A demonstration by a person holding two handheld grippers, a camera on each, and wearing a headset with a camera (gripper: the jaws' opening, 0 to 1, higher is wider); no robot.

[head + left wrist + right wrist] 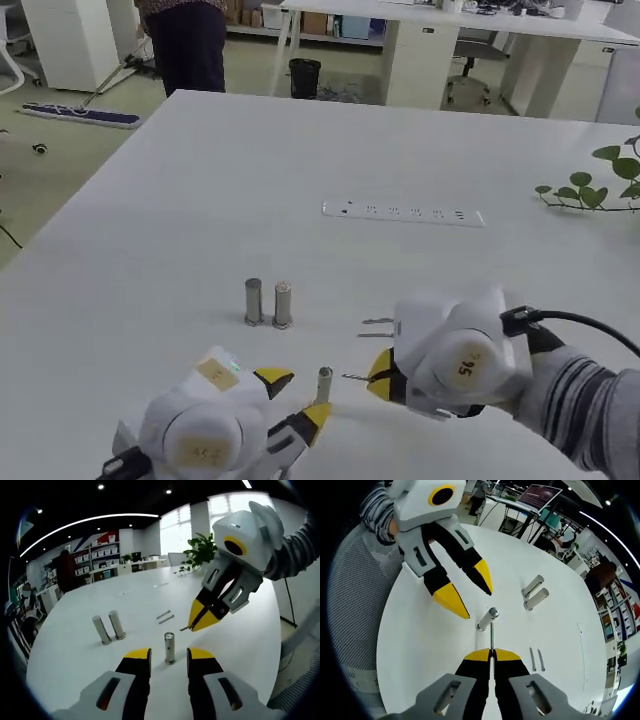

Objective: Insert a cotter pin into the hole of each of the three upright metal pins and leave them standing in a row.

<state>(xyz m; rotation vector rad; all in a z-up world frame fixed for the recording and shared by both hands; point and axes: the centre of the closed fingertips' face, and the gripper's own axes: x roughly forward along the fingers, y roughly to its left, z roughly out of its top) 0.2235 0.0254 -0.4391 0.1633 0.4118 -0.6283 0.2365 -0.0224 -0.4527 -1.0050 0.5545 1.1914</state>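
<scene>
Three metal pins (pixel 254 300) upright | right claw (pixel 372 380) clenches cotter pin (pixel 354 377) (at nearest pin (pixel 324 385)) | left claw (pixel 300 395) released

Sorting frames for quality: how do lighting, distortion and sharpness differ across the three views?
Head view: dim, even light, faint shadows on the table. Left gripper view: fisheye bows the ceiling light strip; windows blown out. Right gripper view: table edge curves; cotter pin sharp.

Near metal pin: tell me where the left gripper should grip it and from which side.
Grip the near metal pin low on its shaft, coming in level from the person's side with the left gripper, one jaw each side. It stands upright, and the cotter pin in the right gripper aims at its top, so probably leave that end free.
</scene>
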